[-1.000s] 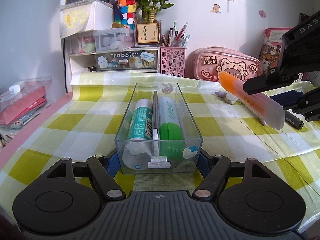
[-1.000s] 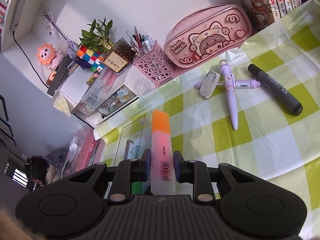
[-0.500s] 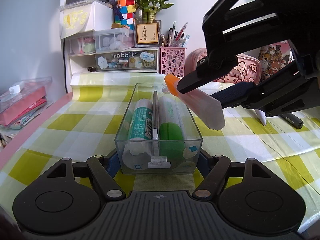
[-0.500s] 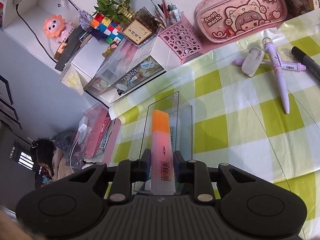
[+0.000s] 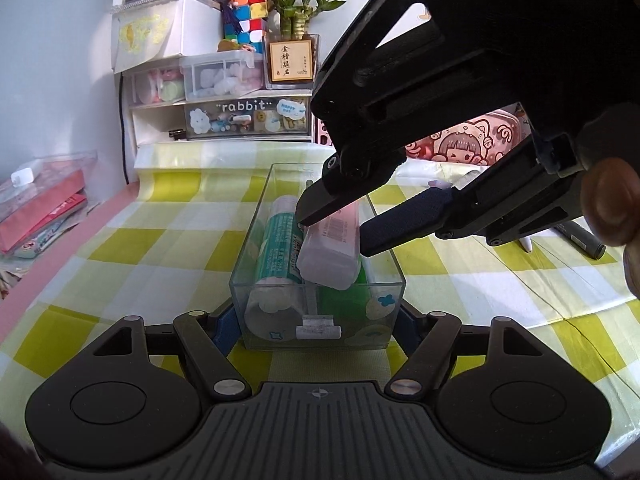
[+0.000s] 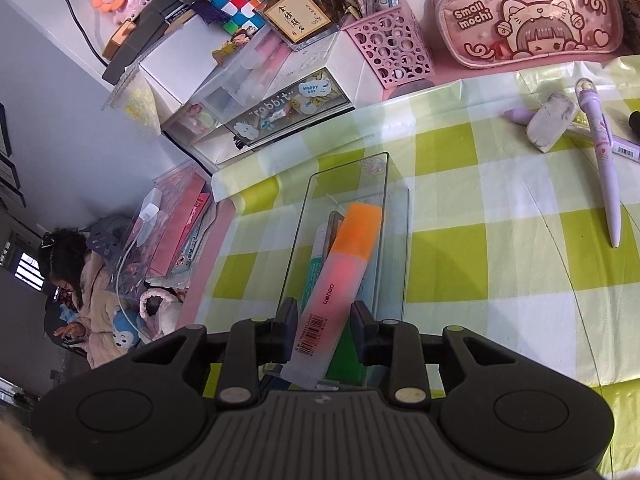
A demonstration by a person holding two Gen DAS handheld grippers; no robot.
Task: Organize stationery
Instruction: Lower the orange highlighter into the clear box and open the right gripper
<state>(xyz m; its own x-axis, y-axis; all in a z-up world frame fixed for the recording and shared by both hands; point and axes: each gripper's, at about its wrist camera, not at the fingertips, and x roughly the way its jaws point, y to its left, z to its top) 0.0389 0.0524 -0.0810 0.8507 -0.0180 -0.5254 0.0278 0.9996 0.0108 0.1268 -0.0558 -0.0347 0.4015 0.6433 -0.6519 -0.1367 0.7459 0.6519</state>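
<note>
- The left gripper [image 5: 318,320] is clamped on the near end of the clear tray [image 5: 256,236], pads pressed on its two long walls, pinning it on the checked tablecloth [image 5: 132,248].
- The right gripper [image 6: 325,330] is right over the tray and its jaws are opening. The orange highlighter [image 6: 340,280] sits between them, and from the right wrist view the pads look just off its sides, so I'd call it released.
- The highlighter lies tilted in the tray, orange cap toward the far end, resting on top of what's already there: a teal tube [image 5: 280,252], a green item [image 5: 340,300] and a thin grey stick between them.
- So the tray is about full, I reckon.
- Left to do, toward the tablecloth's far right corner: a worn eraser [image 6: 552,122], a purple pen [image 6: 604,160], another purple pen lying under the eraser, and a black marker [image 5: 580,236].
- Pink pencil case [image 6: 532,16] and pink pen cup [image 6: 390,52] stand along the back edge. Can't tell where the leftovers should go.
</note>
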